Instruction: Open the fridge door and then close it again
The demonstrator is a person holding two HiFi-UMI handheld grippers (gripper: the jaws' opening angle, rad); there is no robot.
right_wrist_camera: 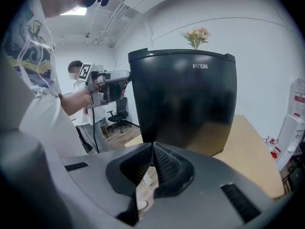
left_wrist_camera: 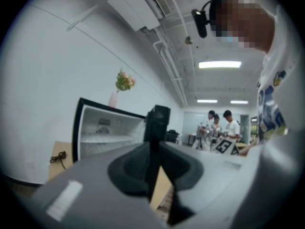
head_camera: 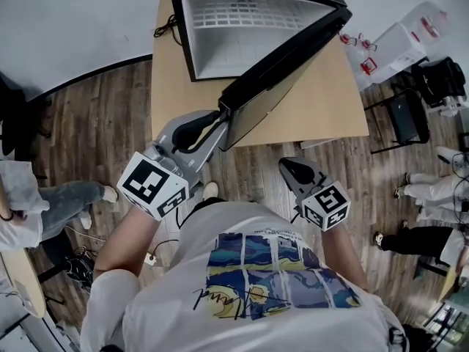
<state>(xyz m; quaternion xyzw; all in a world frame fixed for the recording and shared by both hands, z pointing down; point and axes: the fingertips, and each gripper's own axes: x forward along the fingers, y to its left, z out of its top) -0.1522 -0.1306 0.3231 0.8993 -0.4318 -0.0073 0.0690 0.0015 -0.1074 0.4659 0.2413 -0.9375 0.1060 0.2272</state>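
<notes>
So the little black fridge [head_camera: 242, 31] sits at the far end of the wooden surface [head_camera: 330, 105]. Its door [head_camera: 289, 53] is swung wide open, angling out toward the near side, so the white inside is fully on show.

The left gripper [head_camera: 221, 120] has the door by its free edge. In the left gripper view its fingers [left_wrist_camera: 128, 168] are clamped on that thin dark edge, one on either side, with the open fridge box off to the left behind it.

The right gripper [head_camera: 293, 166] hangs over the floor [head_camera: 102, 123] just off the surface's near edge, to the right of the door and not touching it. Its fingers [right_wrist_camera: 167, 168] are pressed together with nothing between them. The right gripper view looks straight at the door's glossy black outer face, with FUXIN printed near the top.

A bunch of flowers [right_wrist_camera: 196, 34] pokes up from the fridge top. A black cable [head_camera: 167, 28] lies on the surface just left of the fridge. Some people [left_wrist_camera: 223, 123] stand far across the room.
</notes>
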